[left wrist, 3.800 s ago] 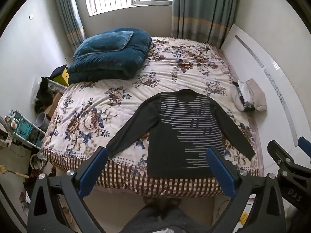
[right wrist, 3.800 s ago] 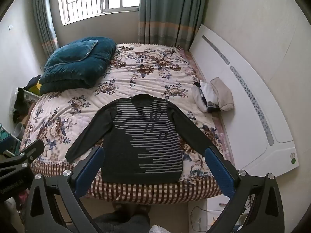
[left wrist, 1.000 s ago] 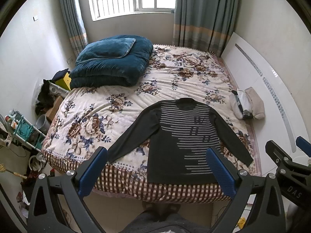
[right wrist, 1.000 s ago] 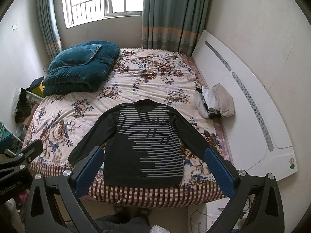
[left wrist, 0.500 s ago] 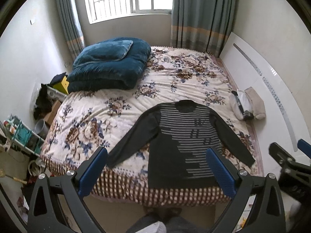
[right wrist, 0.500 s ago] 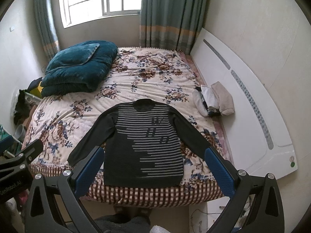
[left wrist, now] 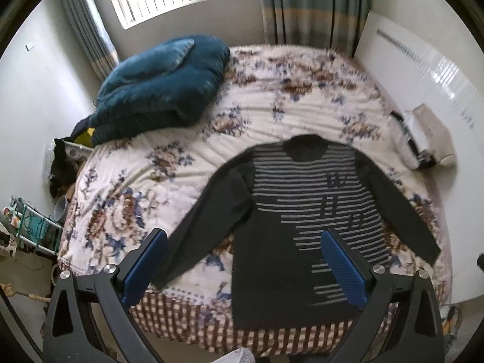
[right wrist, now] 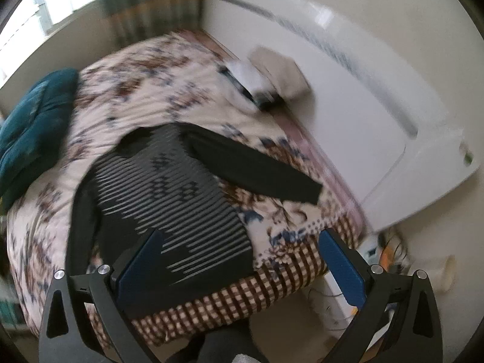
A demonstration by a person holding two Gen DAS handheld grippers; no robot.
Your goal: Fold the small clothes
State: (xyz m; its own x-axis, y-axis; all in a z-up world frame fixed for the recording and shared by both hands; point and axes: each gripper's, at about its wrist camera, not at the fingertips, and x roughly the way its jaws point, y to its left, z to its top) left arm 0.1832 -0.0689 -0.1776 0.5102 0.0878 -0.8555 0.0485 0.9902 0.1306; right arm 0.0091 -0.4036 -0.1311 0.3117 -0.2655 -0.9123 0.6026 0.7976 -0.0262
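Observation:
A dark sweater with grey stripes lies flat, front up, sleeves spread, at the near edge of a floral bed. My left gripper hovers open above the bed's near edge, over the sweater's left sleeve and hem, holding nothing. In the blurred right wrist view the same sweater sits left of centre, its right sleeve reaching toward the headboard side. My right gripper is open and empty above the bed's near right corner, apart from the cloth.
A folded teal duvet with a pillow lies at the bed's far left. A small stack of folded clothes rests at the right edge by the white headboard. Clutter and a rack stand on the floor left of the bed.
Both grippers have dropped closer to the bed. The right one has swung right toward the bed's near right corner, blurring its view. The sweater has not moved.

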